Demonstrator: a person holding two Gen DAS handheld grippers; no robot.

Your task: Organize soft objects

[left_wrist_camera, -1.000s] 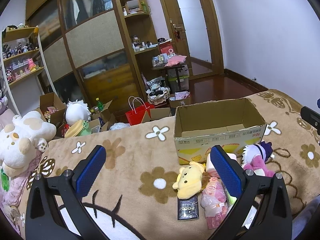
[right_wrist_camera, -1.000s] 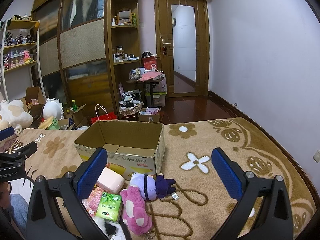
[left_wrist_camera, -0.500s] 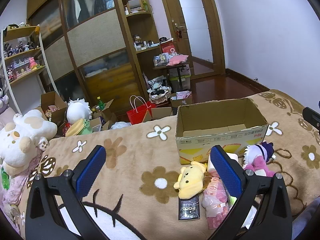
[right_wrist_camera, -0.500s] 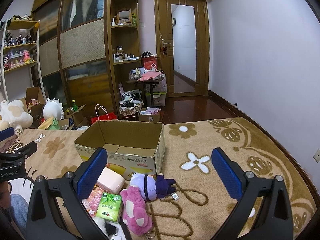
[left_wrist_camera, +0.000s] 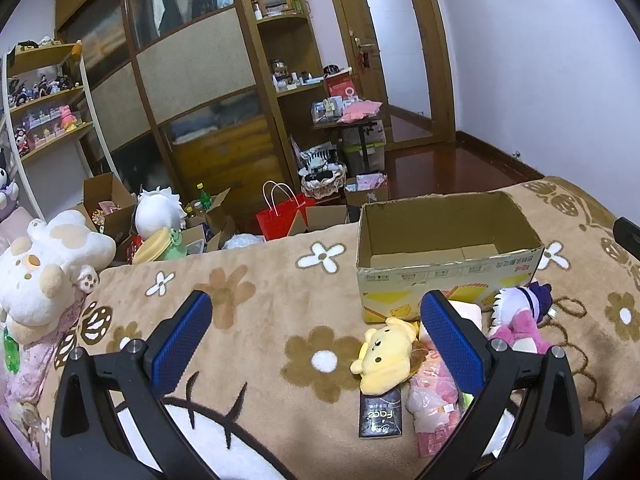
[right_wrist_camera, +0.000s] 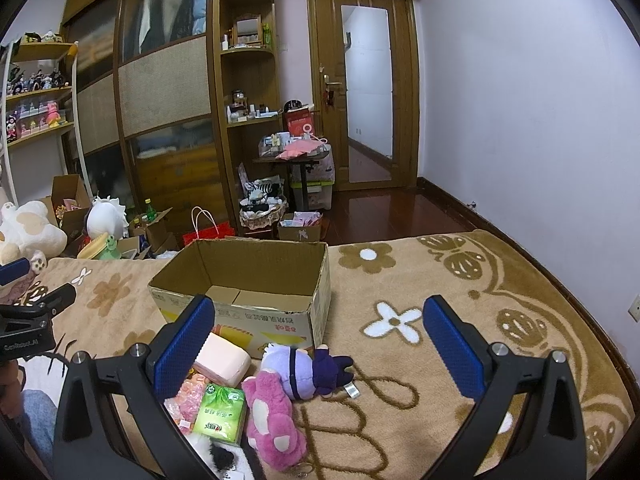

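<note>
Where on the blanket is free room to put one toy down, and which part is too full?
Free: the blanket right of the cardboard box, and the stretch left of the yellow plush. The box is empty too. Crowded: in front of the box, around the pink plush and tissue pack.

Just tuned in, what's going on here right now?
A person holds two grippers over a bed covered by a flowered blanket. Both the left gripper and the right gripper are open and hold nothing. The cardboard box looks empty. The soft things lie in a pile in front of it: a yellow plush, a pink plush, a purple plush, a pink sponge-like block and a green tissue pack. Nothing has been packed yet.
</note>
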